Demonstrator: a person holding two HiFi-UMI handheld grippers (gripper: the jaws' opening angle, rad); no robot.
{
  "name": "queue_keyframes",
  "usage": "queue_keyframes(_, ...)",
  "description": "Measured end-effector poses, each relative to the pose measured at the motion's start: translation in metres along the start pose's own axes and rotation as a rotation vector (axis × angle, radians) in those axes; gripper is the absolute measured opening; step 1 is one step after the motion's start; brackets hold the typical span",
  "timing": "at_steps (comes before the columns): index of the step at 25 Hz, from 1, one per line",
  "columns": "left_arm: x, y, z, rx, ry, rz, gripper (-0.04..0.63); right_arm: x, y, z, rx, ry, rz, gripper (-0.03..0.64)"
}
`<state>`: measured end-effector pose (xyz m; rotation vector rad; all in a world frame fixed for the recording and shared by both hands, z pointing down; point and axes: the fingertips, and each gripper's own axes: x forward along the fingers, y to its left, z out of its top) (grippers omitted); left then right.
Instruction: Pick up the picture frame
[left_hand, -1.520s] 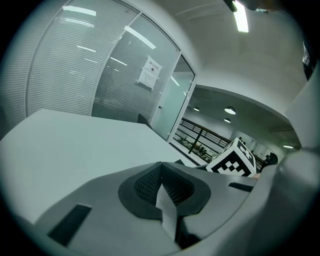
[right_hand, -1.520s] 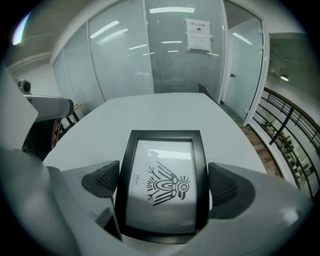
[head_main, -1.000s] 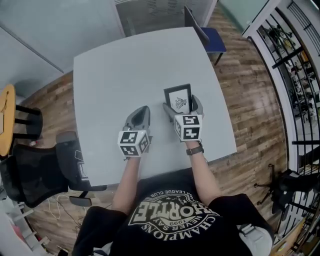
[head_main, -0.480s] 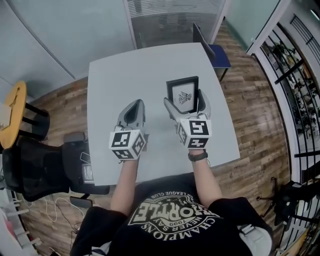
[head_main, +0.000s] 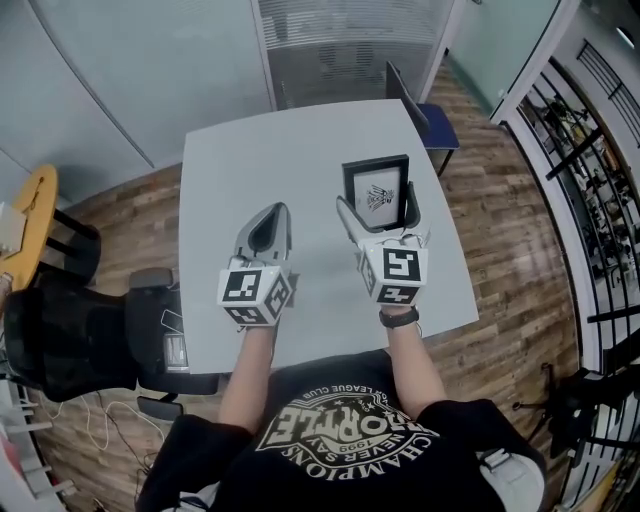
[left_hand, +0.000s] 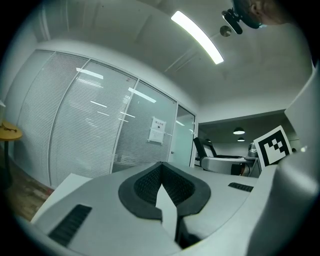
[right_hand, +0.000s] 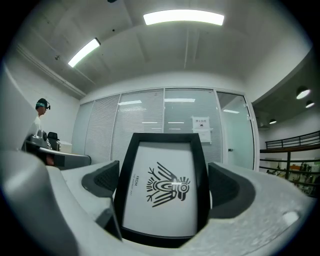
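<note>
1. Clamping the picture frame's (head_main: 376, 190) side edges, right gripper (head_main: 380, 222) is holding it between its jaws.
2. It is pointing lengthwise straight ahead of them.
3. Beside it, left gripper (head_main: 270, 225) is idling, jaws together, empty.

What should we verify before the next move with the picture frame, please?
1. Right gripper closed on the picture frame, one jaw on each side edge: ok.
2. Frame sits straight between the jaws, with its print facing the gripper camera: ok.
3. Frame lifted off the table: ok, the right gripper view shows only the room behind it.
4. Grip firm enough that the frame will not slip: cannot tell.
5. Left gripper shut, empty and apart from the frame: ok.
</note>
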<state>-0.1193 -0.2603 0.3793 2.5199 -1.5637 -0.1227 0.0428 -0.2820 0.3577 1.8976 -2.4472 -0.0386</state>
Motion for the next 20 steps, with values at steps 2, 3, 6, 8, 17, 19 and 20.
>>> queue_keyframes(2,-0.002,-0.002,0.0,0.003,-0.001,-0.004,0.005,-0.002,0.001,0.002,-0.007,-0.004,-0.001,0.549)
queue_keyframes(3,-0.002,-0.003,0.001,0.003,-0.002,-0.006,0.005,-0.003,0.002,0.003,-0.015,-0.004,0.0,0.549)
queue_keyframes(6,-0.004,-0.008,0.004,-0.024,-0.004,-0.02,0.005,-0.006,0.003,0.005,-0.045,0.008,-0.004,0.549)
queue_keyframes(8,-0.005,-0.012,0.009,-0.038,-0.01,-0.034,0.005,-0.008,0.002,0.006,-0.047,0.009,-0.004,0.549)
queue_keyframes(17,0.008,-0.018,0.003,-0.038,0.007,-0.056,0.005,-0.003,-0.007,-0.001,-0.055,0.036,-0.024,0.548)
queue_keyframes(19,0.011,-0.018,-0.001,-0.041,0.017,-0.057,0.005,-0.001,-0.012,-0.007,-0.054,0.054,-0.036,0.548)
queue_keyframes(20,0.013,-0.018,-0.003,-0.042,0.022,-0.058,0.005,0.0,-0.015,-0.01,-0.054,0.063,-0.042,0.548)
